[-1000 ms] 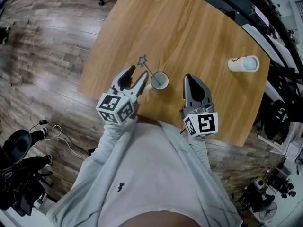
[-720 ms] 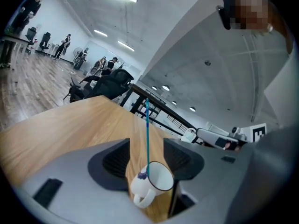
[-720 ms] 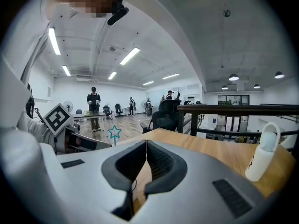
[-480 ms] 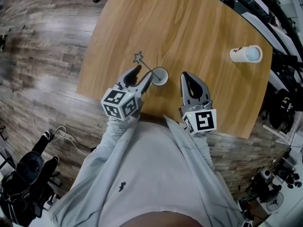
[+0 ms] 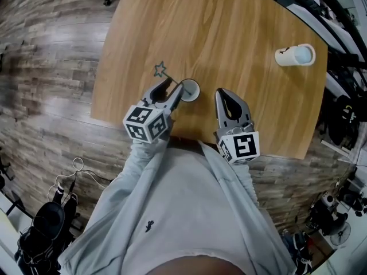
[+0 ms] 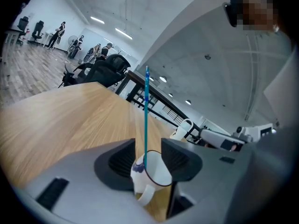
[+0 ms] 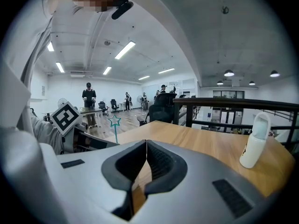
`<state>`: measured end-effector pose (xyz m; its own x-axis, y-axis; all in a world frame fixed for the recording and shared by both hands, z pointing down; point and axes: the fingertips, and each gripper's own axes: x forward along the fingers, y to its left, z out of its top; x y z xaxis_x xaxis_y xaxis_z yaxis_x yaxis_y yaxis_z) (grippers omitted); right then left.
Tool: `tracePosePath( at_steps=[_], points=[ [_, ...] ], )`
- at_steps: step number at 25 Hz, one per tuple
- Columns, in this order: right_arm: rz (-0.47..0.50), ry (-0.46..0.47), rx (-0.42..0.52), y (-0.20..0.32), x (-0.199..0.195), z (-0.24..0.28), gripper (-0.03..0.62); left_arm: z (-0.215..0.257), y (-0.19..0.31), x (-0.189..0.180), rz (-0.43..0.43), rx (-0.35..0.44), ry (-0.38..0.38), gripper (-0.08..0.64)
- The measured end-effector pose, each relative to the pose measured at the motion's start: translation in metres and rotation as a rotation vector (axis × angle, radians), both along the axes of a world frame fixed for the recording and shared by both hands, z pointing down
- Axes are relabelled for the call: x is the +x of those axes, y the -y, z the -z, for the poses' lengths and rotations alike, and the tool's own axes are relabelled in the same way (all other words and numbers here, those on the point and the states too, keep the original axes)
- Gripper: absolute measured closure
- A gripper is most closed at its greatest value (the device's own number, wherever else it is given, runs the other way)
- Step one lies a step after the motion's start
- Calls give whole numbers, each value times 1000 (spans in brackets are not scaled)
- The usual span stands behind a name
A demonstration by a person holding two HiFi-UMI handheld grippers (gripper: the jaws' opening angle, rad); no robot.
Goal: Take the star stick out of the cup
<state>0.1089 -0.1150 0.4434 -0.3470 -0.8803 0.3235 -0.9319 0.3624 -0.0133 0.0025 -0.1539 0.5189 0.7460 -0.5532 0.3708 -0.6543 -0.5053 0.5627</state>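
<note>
A small white cup [image 5: 190,90] stands near the table's [image 5: 229,33] front edge, and a thin teal star stick [image 5: 161,70] leans out of it to the left. In the left gripper view the cup [image 6: 152,174] sits low between the two dark pads, with the stick [image 6: 145,115] rising straight up in the gap. My left gripper [image 5: 172,89] is open around the cup, its jaws have just been closing a little, and I cannot see the pads pressing on it. My right gripper [image 5: 222,94] hovers right of the cup, shut with nothing in it [image 7: 145,146]. The star [image 7: 114,121] shows at the right gripper view's left.
A white container [image 5: 295,56] lies on its side at the table's far right and shows in both gripper views [image 7: 254,141] [image 6: 182,129]. Wood floor surrounds the table. Office chairs [image 6: 100,71] and a railing stand beyond it, with people far off.
My left gripper has edged forward and down until the cup sits between its jaws. The right gripper has sunk slightly. The cup and stick stay where they were.
</note>
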Motion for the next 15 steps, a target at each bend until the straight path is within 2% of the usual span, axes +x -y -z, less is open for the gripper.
tracePosePath(
  at_steps=[11,15],
  points=[
    [-42,-6,-9,-8,6,-1,575,-5,-2,4,-8,-28,-20,418],
    [-49,-9,-15,-11,9,-3,575,-5,-2,6,-5,-30,-22,458]
  ],
)
